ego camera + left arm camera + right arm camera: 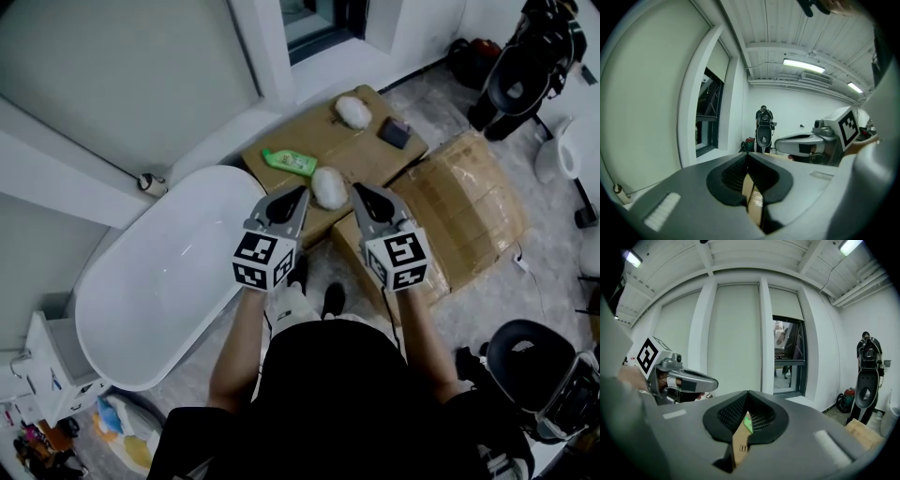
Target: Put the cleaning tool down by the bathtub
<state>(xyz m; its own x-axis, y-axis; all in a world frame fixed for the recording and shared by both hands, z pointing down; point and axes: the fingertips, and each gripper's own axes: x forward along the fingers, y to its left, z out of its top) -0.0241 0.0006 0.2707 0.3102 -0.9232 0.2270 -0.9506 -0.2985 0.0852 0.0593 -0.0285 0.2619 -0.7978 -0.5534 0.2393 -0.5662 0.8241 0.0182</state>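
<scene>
Looking steeply down: the left gripper (300, 193) and right gripper (357, 189) are held out side by side, each with its fingers drawn to a point, both aimed at a flat cardboard box (361, 157) on the floor. A white fluffy pad (328, 187) lies at the box's near edge, showing right between the two tips. A green bottle (289, 161) sits just left of it, with a second fluffy pad (354, 112) and a small dark case (395, 132) farther back. The white bathtub (159, 291) stands just beside the box, on the left.
</scene>
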